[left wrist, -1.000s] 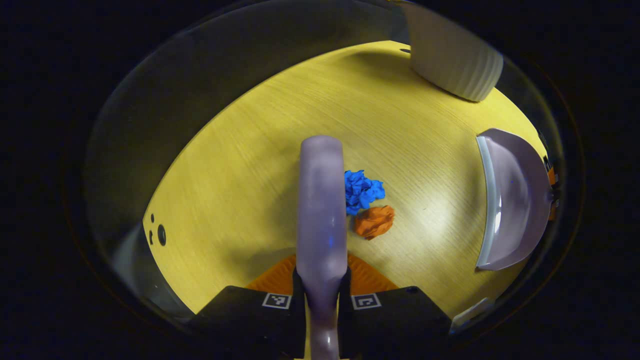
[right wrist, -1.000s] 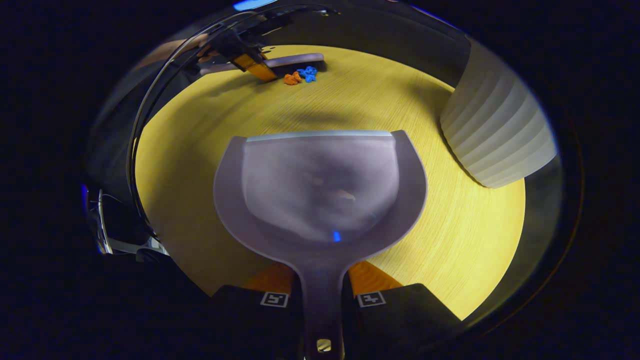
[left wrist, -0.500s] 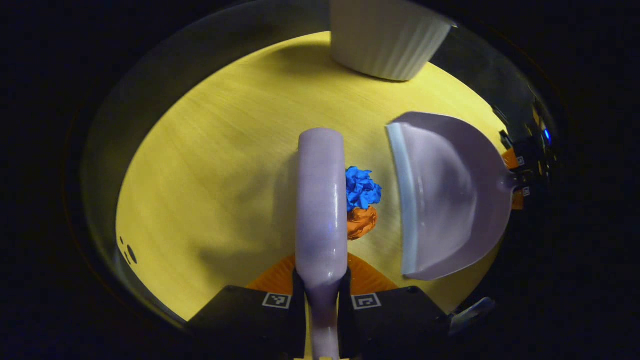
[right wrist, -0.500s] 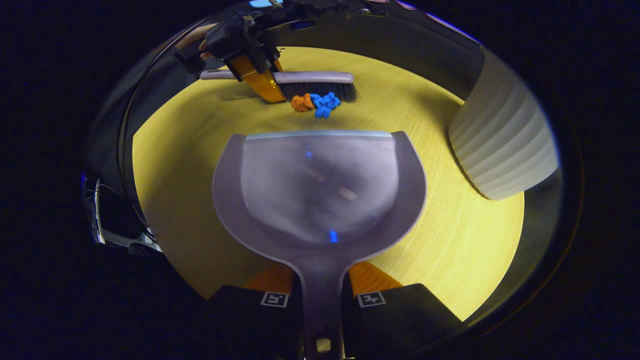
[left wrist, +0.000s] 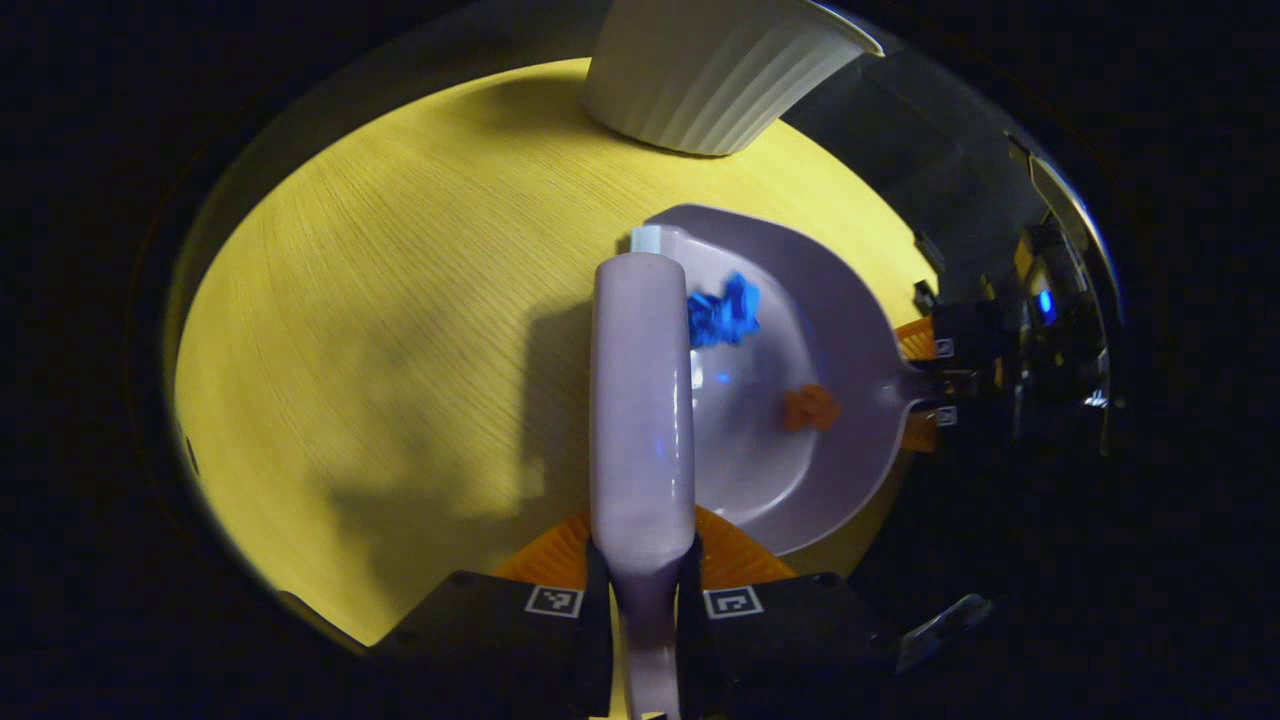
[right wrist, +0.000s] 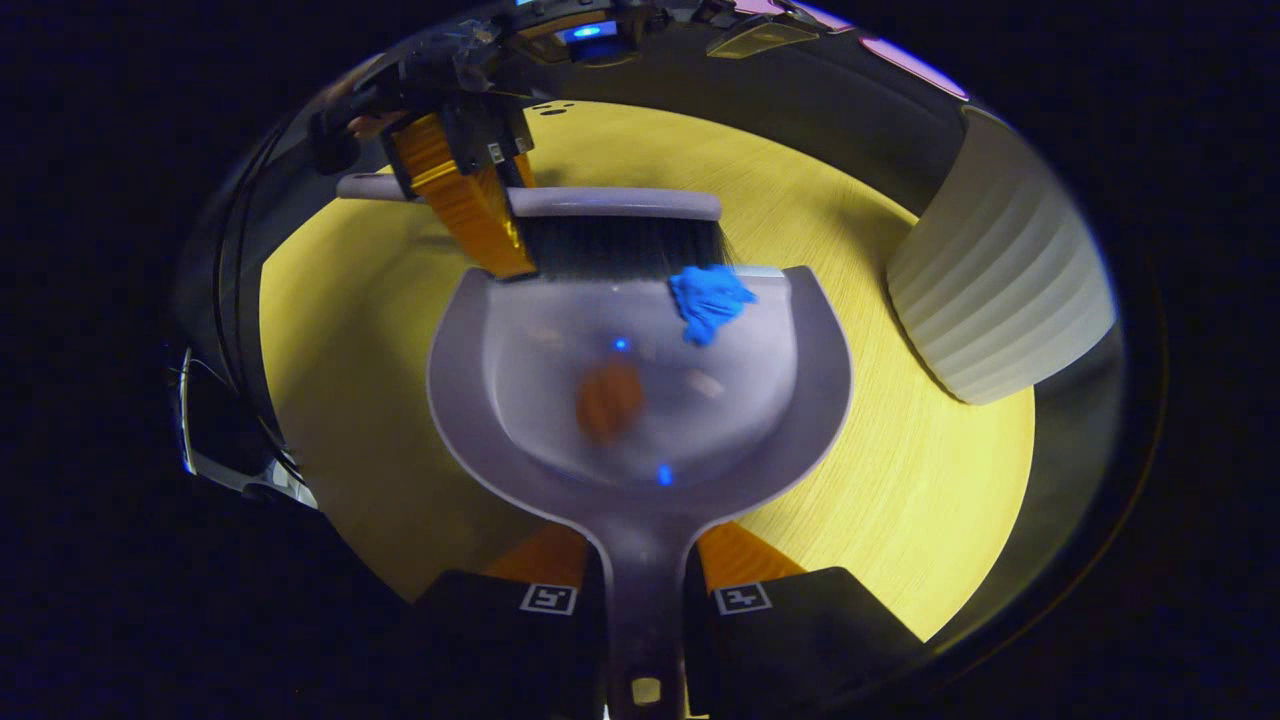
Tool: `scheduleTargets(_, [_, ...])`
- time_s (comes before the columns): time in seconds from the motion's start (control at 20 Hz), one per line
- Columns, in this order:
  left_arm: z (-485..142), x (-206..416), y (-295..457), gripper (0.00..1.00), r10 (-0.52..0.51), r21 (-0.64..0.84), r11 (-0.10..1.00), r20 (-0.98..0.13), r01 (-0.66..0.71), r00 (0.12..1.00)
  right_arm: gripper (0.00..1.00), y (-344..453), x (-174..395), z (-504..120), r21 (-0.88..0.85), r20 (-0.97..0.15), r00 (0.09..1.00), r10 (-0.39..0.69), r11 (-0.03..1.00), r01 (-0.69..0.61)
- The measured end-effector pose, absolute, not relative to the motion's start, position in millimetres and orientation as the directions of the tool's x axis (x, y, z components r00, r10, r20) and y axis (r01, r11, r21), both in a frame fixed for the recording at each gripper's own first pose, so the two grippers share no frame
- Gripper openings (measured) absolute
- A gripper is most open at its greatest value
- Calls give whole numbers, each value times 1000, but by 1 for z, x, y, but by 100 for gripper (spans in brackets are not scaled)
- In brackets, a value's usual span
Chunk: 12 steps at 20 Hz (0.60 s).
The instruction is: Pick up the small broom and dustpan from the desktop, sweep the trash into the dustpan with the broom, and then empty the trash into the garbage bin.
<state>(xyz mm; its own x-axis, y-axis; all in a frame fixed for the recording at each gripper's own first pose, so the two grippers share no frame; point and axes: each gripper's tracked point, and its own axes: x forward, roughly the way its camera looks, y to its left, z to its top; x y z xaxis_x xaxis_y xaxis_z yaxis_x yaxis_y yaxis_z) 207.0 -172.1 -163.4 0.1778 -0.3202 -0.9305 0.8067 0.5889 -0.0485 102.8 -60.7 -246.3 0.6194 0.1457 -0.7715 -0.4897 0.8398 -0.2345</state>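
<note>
My left gripper (left wrist: 645, 600) is shut on the handle of the small lilac broom (left wrist: 642, 400), whose dark bristles (right wrist: 620, 248) stand at the front lip of the dustpan. My right gripper (right wrist: 645, 598) is shut on the handle of the lilac dustpan (right wrist: 640, 400), which lies flat on the yellow wooden desktop (right wrist: 900, 520). A crumpled blue paper (right wrist: 708, 298) sits just inside the pan's lip, touching the bristles. A crumpled orange paper (right wrist: 608, 398), blurred, lies deep in the pan's middle. In the left gripper view the blue paper (left wrist: 722, 312) and orange paper (left wrist: 810, 408) both lie in the dustpan (left wrist: 790, 440).
A white ribbed garbage bin (right wrist: 1000, 290) stands on the desktop to the right of the dustpan, and at the top of the left gripper view as the bin (left wrist: 700, 75). Bare desktop (left wrist: 380, 350) stretches left of the broom. Dark equipment lies beyond the table edge.
The broom has swept toward the dustpan, and the pan has come up to meet it. Both paper balls have gone from the desktop into the pan, the orange one farthest in.
</note>
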Motion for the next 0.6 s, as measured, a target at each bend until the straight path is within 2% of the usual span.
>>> scheduleTargets(0.1, [-165, 208, -171, 29, -308, -7, 609, -923, 793, 229, 35, -58, 102, -245, -233, -770, 620, 151, 838, -494])
scheduleTargets(0.15, [-164, 209, -169, 28, -302, 18, 624, -916, 781, 262, 39, -60, 102, -245, -236, -769, 621, 154, 834, -499])
scheduleTargets(0.25, [-158, 208, -172, 29, -322, 26, 660, -893, 751, 314, 31, -63, 102, -249, -236, -767, 621, 160, 830, -506])
scheduleTargets(0.3, [-155, 206, -172, 29, -332, 29, 677, -880, 735, 341, 35, -64, 101, -250, -233, -767, 621, 162, 831, -505])
scheduleTargets(0.6, [-135, 180, -154, 29, -365, 13, 799, -784, 601, 502, 35, -78, 102, -259, -214, -772, 618, 148, 855, -472])
